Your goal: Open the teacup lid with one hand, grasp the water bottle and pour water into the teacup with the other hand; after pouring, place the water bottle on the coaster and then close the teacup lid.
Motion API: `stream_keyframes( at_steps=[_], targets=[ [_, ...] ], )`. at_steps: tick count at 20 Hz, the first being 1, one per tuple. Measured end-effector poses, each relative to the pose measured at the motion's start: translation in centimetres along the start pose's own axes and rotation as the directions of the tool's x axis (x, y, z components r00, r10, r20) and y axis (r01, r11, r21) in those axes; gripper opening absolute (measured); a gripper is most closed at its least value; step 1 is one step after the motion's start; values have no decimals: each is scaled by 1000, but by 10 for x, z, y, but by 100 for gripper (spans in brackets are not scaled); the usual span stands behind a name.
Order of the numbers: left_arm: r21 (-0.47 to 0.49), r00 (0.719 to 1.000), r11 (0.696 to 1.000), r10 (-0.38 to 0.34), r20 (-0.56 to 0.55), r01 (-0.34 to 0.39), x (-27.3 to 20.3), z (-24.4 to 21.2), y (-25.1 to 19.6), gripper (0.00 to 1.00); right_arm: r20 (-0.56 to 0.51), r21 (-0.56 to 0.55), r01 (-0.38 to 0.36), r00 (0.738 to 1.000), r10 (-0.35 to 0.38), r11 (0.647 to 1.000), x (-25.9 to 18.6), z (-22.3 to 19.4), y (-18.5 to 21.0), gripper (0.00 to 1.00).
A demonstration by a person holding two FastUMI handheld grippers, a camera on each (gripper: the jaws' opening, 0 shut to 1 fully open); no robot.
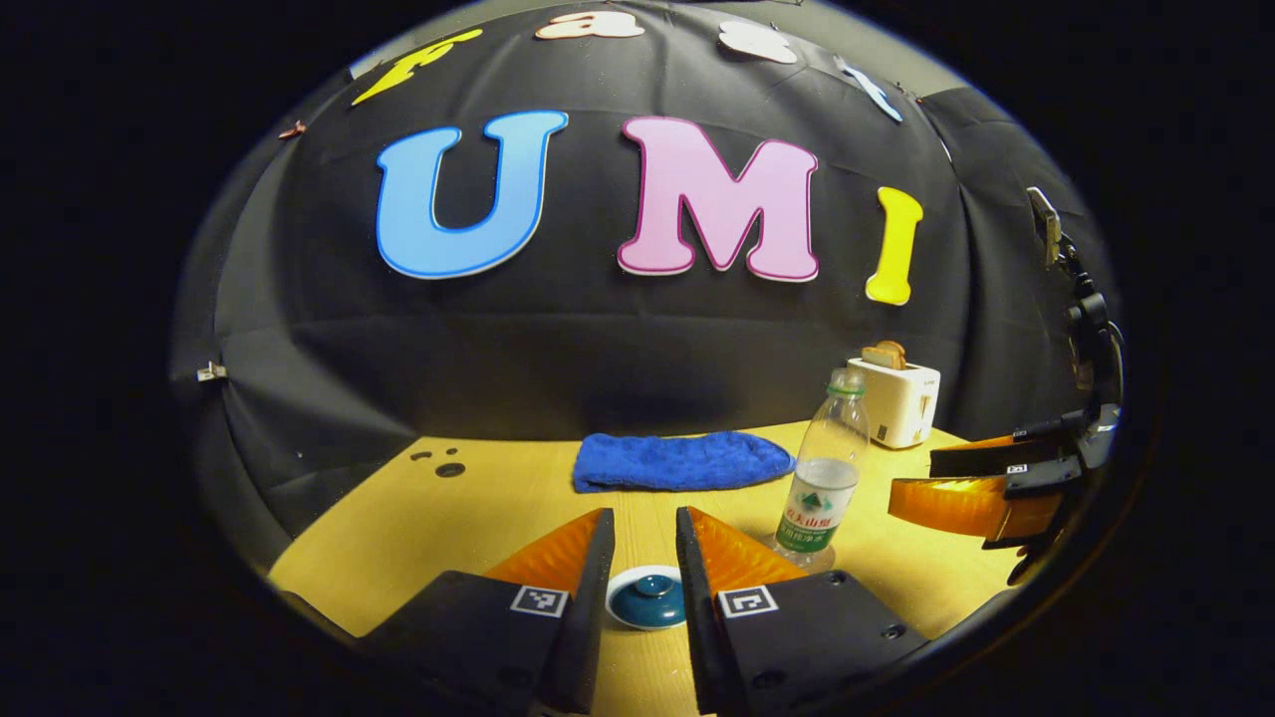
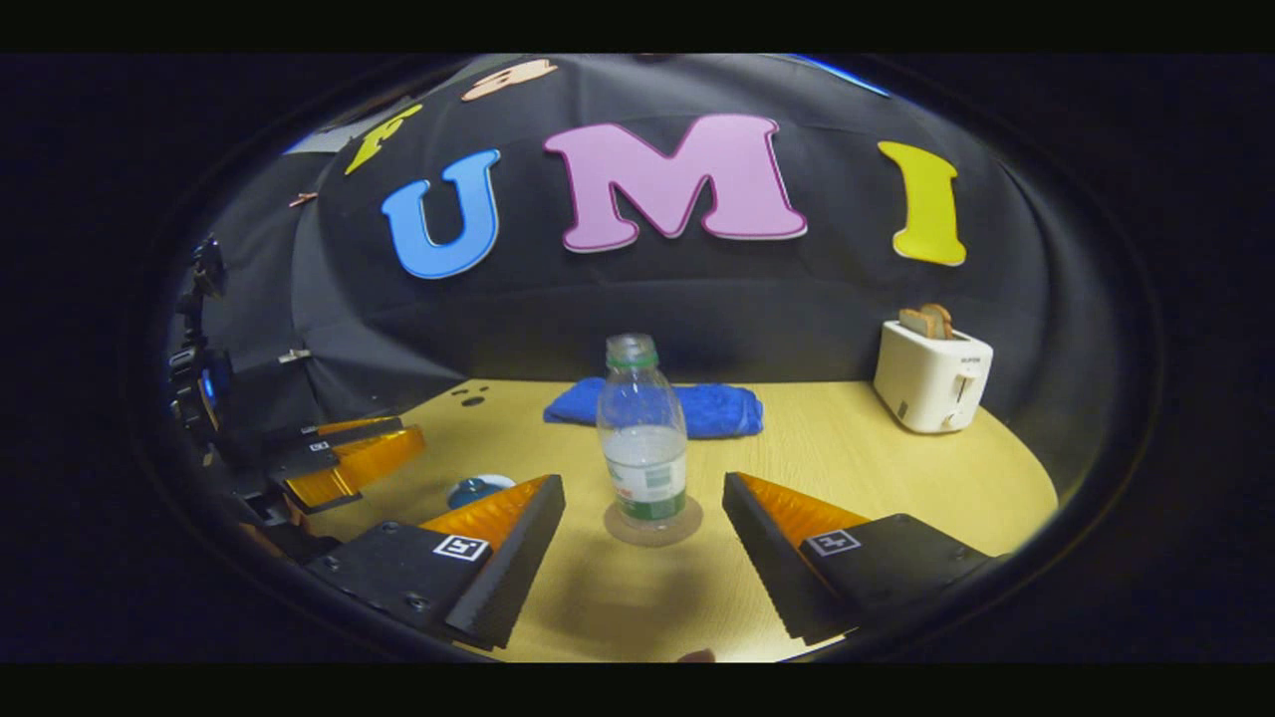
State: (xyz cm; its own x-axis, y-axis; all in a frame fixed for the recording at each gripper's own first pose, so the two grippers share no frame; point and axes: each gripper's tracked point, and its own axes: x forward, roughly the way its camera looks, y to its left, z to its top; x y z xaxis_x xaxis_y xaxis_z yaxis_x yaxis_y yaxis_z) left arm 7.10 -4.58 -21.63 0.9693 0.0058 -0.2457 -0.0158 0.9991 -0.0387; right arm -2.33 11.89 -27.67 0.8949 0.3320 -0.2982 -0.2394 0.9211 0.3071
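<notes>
Wooden worktop (image 2: 896, 478) carried a clear plastic water bottle (image 2: 644, 438) upright on a round coaster (image 2: 652, 528). Both hand-held grippers, left (image 1: 644, 543) and right (image 2: 642, 558), were open; the blue lidded teacup (image 1: 647, 596) sat between the left's fingers, untouched.

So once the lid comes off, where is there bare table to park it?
Bare wood lies left of the teacup, out toward the table's left edge, and in front of the blue cloth. Another open stretch runs between the water bottle and the toaster. It is crowded where teacup, bottle and coaster stand close together.
</notes>
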Motion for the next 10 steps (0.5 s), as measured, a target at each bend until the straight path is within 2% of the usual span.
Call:
stream_keyframes(
  at_steps=[6,7,9,10],
  targets=[
    [-22,999,1000,-5,40,6,-46,97,11,45,111,-23,16,994,-14,1000,-49,101,21,99],
    [-16,999,1000,-2,51,3,-55,111,15,48,129,-11,19,992,-17,1000,-59,117,25,99],
    [-3,998,1000,-4,62,4,-69,129,19,64,152,-18,29,988,-26,999,-75,136,29,99],
    [0,998,1000,-5,64,5,-75,135,21,67,159,-28,36,987,-31,999,-84,142,30,99]
  ],
)
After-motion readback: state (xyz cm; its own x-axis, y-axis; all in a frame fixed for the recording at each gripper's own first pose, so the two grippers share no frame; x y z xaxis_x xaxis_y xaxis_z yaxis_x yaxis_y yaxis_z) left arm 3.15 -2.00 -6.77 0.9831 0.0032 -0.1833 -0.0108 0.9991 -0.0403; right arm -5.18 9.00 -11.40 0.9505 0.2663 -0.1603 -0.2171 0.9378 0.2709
